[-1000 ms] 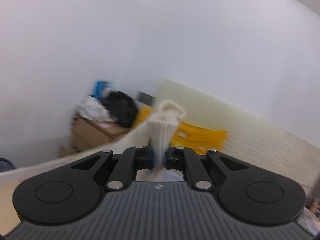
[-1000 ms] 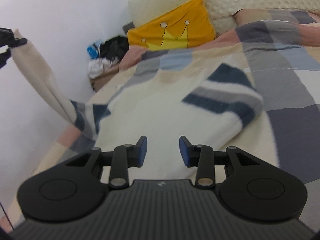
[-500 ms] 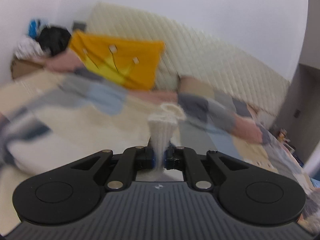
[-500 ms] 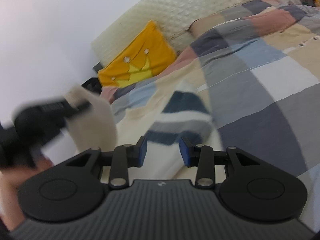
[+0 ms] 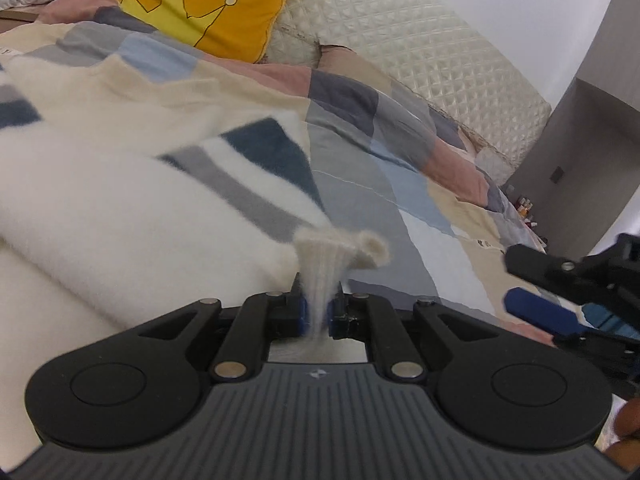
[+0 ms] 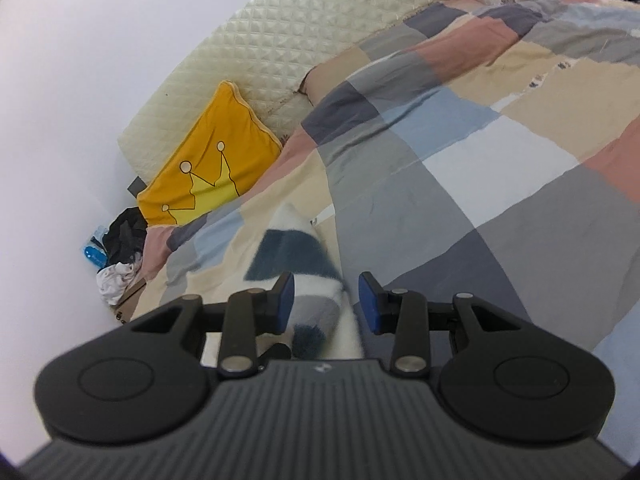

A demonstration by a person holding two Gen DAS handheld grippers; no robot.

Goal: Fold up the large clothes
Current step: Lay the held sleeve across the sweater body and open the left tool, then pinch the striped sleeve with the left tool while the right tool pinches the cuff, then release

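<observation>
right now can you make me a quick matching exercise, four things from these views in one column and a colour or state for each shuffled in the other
Things:
1. left hand-held gripper
2. right hand-held gripper
3. crown cushion
4. headboard

Colour or state:
A. cream, quilted
B. yellow
C. open, clamped on nothing
D. shut on the sweater cuff

Pairs: 1-D, 2-C, 3-B, 4-A
</observation>
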